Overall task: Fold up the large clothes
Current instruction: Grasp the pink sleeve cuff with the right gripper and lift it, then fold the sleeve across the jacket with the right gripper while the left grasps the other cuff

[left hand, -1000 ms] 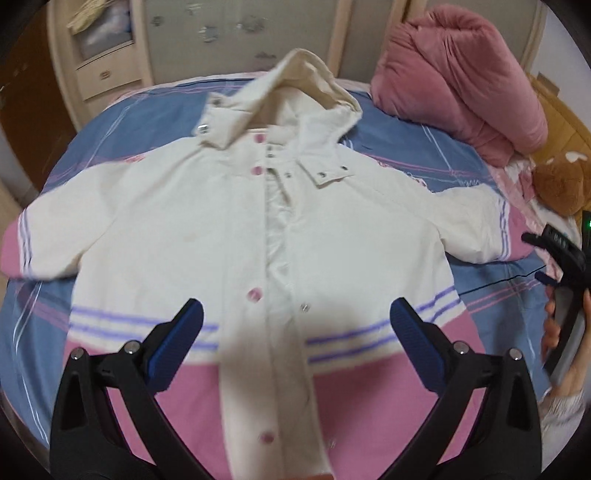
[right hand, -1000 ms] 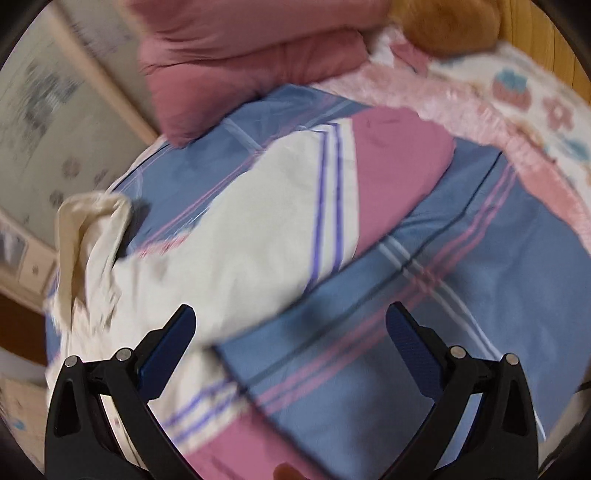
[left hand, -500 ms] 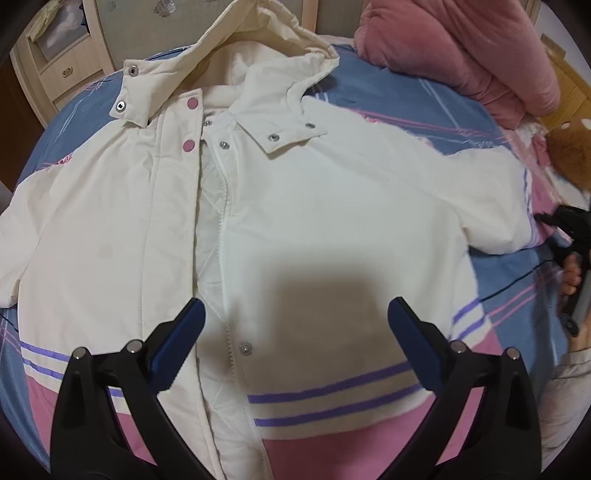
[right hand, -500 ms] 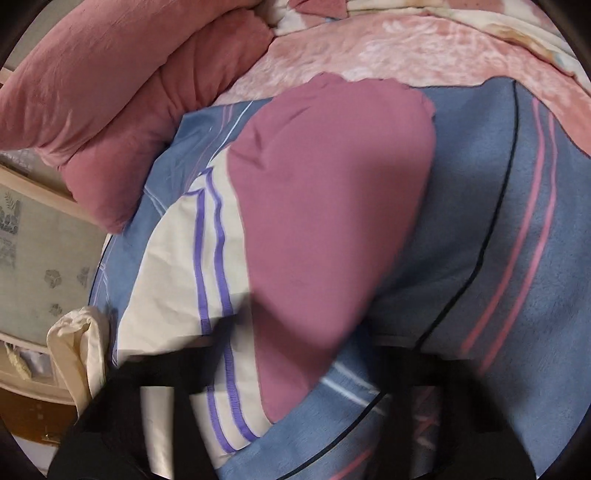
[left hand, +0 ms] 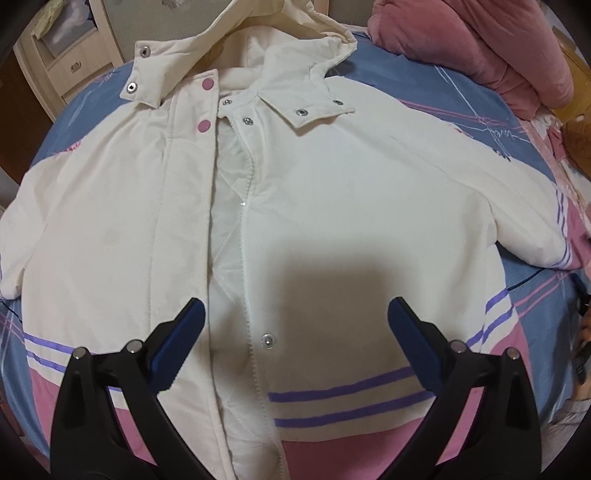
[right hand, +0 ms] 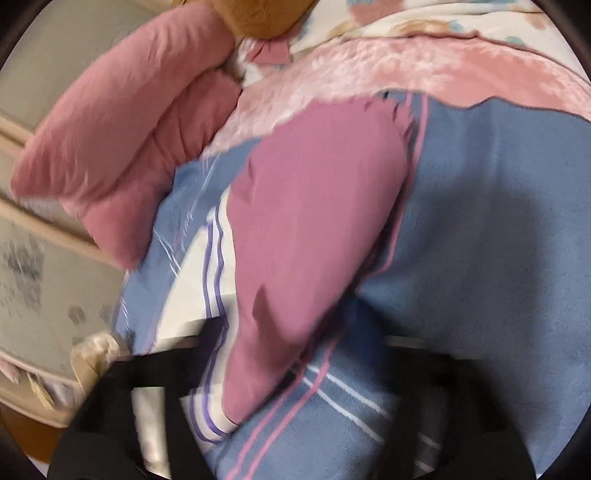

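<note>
A cream hooded jacket [left hand: 332, 192] with pink hem and purple stripes lies face up, front open, on the bed. My left gripper [left hand: 295, 325] is open and hovers low over its chest, just above the hem stripes. In the right wrist view the jacket's right sleeve with its pink cuff [right hand: 314, 240] lies on the blue blanket [right hand: 480, 229]. My right gripper [right hand: 295, 350] is open, blurred, close over the cuff's near end, its fingers either side of the cuff. It holds nothing that I can see.
A folded pink quilt [left hand: 480, 48] lies at the bed's far right, also in the right wrist view [right hand: 129, 147]. A brown plush toy [right hand: 258, 14] sits beyond it. A wooden cabinet [left hand: 66, 55] stands at the far left. A pink fleece sheet [right hand: 406, 70] borders the blanket.
My left gripper has moved forward and lower over the jacket, from the hem toward the chest. My right gripper has closed in on the pink cuff of the right sleeve.
</note>
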